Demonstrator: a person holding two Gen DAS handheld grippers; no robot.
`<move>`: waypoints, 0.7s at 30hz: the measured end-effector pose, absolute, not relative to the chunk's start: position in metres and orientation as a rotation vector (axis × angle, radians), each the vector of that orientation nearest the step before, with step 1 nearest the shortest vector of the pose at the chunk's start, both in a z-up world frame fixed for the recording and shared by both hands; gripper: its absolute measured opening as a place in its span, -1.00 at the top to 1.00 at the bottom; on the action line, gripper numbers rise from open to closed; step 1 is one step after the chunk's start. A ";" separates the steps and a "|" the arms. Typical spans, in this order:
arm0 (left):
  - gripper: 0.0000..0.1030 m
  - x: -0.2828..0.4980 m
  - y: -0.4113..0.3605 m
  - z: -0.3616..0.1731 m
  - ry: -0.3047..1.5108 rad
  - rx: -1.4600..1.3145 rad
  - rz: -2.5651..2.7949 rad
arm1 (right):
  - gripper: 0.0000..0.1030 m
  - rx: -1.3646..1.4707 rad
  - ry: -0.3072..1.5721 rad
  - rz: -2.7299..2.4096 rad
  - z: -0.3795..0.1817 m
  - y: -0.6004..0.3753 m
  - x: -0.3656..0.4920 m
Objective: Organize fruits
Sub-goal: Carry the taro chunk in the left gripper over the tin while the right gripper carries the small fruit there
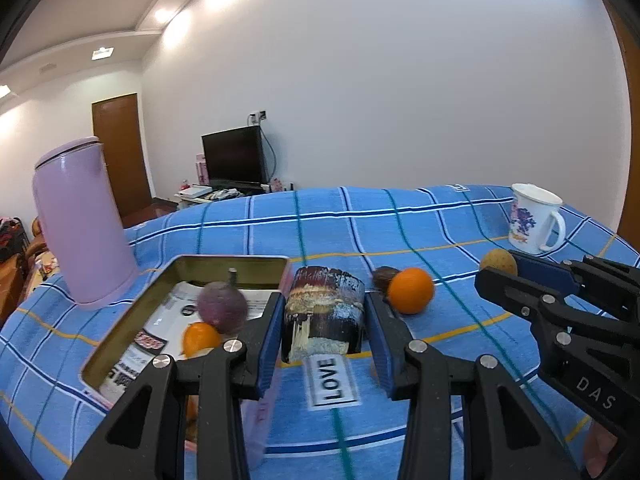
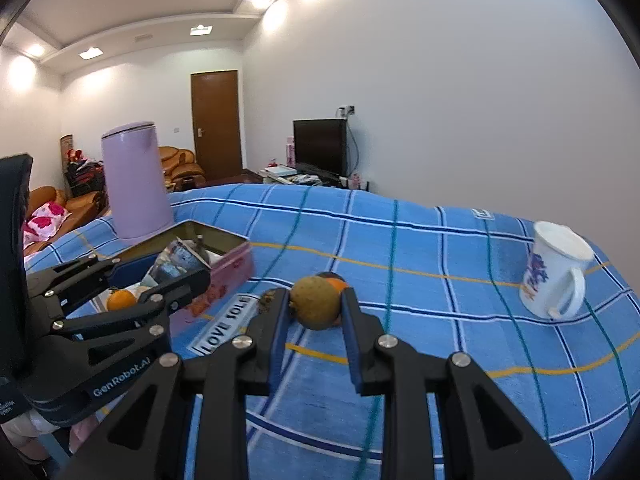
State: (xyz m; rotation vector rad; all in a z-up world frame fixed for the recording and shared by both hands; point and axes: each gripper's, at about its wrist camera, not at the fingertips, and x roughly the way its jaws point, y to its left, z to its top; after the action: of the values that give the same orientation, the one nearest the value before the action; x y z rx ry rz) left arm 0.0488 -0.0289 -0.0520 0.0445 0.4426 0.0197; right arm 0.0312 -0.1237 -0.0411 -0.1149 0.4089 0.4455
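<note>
My left gripper [image 1: 325, 316] is shut on a dark, streaked chunk of sugar cane [image 1: 323, 314] and holds it beside the open pink tin [image 1: 230, 262]. The tin holds a purple passion fruit [image 1: 222, 307] and a small orange [image 1: 200, 338]. An orange [image 1: 411, 290] and a dark brown fruit [image 1: 383, 278] lie on the blue checked cloth to the right. My right gripper [image 2: 316, 310] has its fingers around a yellow-brown fruit [image 2: 316, 302], touching both sides; that fruit also shows in the left wrist view [image 1: 498, 261].
A tall lilac kettle [image 1: 82, 220] stands behind the tin at the left. A white printed mug [image 1: 534, 218] stands at the far right of the table. A "LOVE" label [image 1: 332, 378] is sewn on the cloth. The table edge curves away behind.
</note>
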 end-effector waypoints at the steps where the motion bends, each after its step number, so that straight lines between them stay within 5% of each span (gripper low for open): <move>1: 0.18 0.048 -0.025 -0.052 0.443 0.040 0.025 | 0.45 -0.121 0.408 0.453 -0.040 -0.119 0.031; 21: 0.18 0.034 0.038 -0.043 0.435 0.007 0.133 | 0.45 -0.174 0.398 0.563 -0.031 -0.052 0.029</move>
State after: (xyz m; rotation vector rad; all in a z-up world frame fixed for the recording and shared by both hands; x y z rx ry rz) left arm 0.0344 0.0379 -0.0429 0.0068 0.4350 0.1333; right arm 0.0289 -0.0517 -0.0310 -0.1739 0.3978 0.5629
